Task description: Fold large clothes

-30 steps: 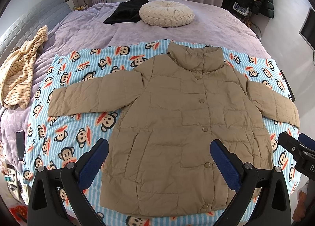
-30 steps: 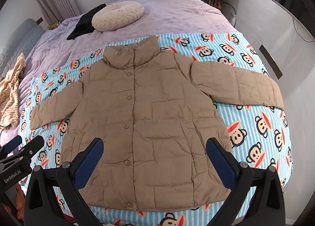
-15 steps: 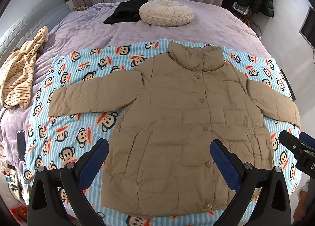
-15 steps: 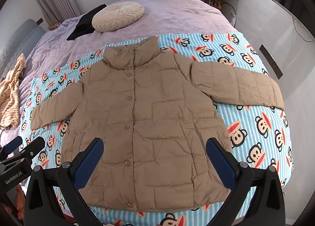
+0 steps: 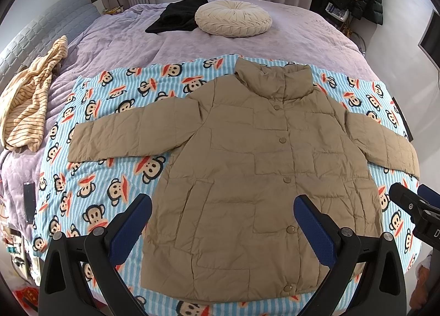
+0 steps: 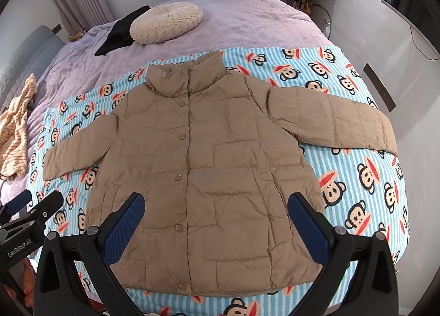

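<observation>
A tan puffer jacket [image 5: 247,178] is laid flat, front up and snapped shut, on a monkey-print blanket [image 5: 115,178] at centre frame in both views; collar toward the top, hem toward the bottom edge. Both sleeves are spread out sideways, one toward frame left [image 5: 132,134], one toward frame right [image 6: 332,120]. No fold is made yet.

The left gripper [image 5: 222,222] is held above the hem area, fingers spread wide, nothing between them. The right gripper [image 6: 217,219] is likewise held over the lower jacket, fingers spread, empty. Contact with the fabric cannot be confirmed; both appear clear of it.

Handling, judged: light, soft, puffy, springy fill, so folds are likely to bounce back open and need pressing down. The shell looks smooth and probably slippery; a thin pinch may slip. Better holds are expected at the sleeve cuffs, the shoulder seams and the hem corners, where layers are thicker.

A cushion [image 5: 233,17] and dark garment [image 5: 176,16] sit upper centre, a striped garment [image 5: 27,101] at left, well apart from the jacket.
</observation>
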